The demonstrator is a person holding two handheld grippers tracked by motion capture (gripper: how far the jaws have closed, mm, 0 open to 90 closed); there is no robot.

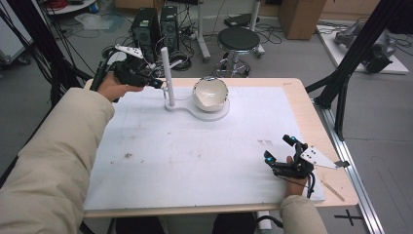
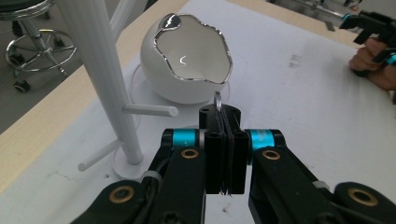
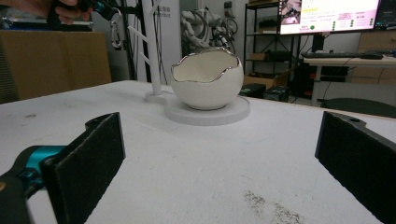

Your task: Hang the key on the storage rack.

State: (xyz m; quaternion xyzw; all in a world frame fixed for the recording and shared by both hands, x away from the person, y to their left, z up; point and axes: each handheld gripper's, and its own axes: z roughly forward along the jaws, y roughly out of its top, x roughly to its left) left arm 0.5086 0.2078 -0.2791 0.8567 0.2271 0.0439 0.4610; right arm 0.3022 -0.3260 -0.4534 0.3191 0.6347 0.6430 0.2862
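Carabiner clip (image 3: 115, 31) hangs from my left gripper (image 2: 223, 122), jaws pressed together on its small ring (image 2: 217, 101), up beside the white peg stand (image 1: 166, 73). Nearest peg (image 2: 150, 110) sticks out sideways just left of and below the ring, so hooking means going toward the post; peg axis roughly level. Left hand is clearly the nearer one. Eggshell bowl (image 1: 211, 93) sits just beyond on the same base. Right gripper (image 1: 280, 151) rests far off near the table edge, jaws spread, nothing between. Clip body hidden behind my jaws in the left gripper view.
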